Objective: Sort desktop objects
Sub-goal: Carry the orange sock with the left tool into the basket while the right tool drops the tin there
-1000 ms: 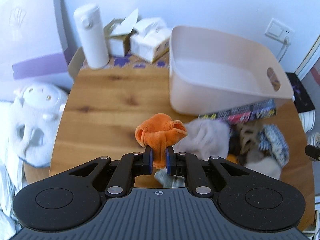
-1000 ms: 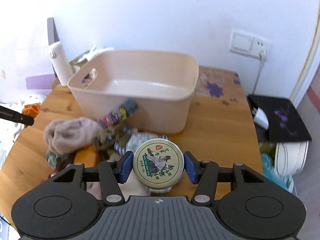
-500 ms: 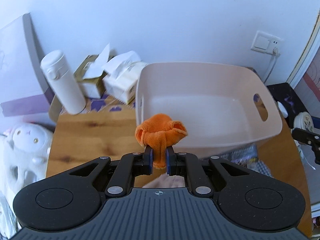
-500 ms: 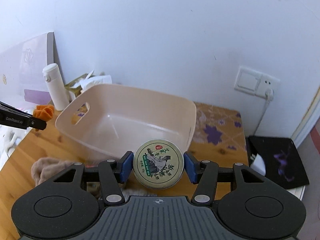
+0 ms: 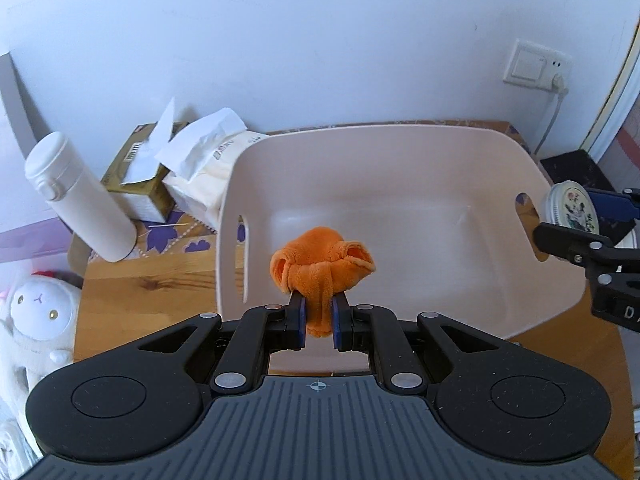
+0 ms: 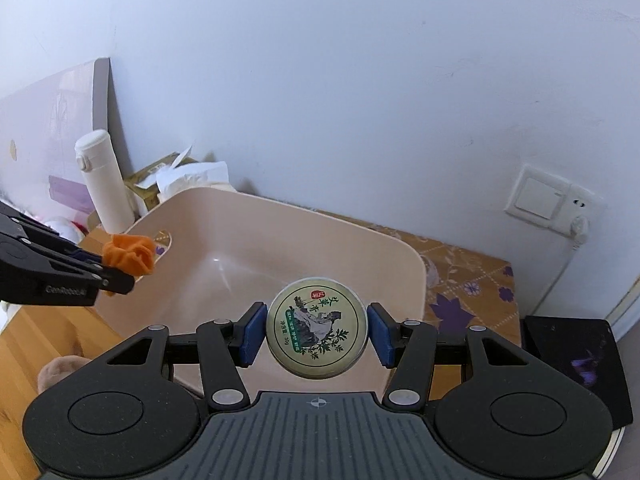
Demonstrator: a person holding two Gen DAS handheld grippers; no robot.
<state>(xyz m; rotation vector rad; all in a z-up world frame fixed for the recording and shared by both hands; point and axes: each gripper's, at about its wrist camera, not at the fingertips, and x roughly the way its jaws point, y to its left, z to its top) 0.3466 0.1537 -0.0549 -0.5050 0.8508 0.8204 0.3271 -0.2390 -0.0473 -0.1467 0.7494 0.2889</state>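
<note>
My left gripper (image 5: 319, 314) is shut on a crumpled orange cloth (image 5: 320, 266), held above the near left part of the pale pink bin (image 5: 400, 168). The bin's inside looks bare. My right gripper (image 6: 316, 330) is shut on a round tin with a green plant print (image 6: 317, 330), held over the bin's near right rim (image 6: 416, 264). In the left wrist view the tin (image 5: 571, 210) and the right gripper's fingers (image 5: 576, 240) show at the bin's right handle. In the right wrist view the orange cloth (image 6: 130, 254) hangs over the bin's left handle.
A white flask (image 5: 80, 196) and two tissue boxes (image 5: 176, 172) stand left of the bin by the wall. A white plush toy (image 5: 36, 316) lies at the table's left edge. A wall socket with a plugged cable (image 6: 552, 200) is at the right. A beige sock (image 6: 60, 368) lies before the bin.
Both grippers have moved from the pile of socks and items at the table's front toward the wall, over the pink bin. Each keeps its hold, the cloth and the tin.
</note>
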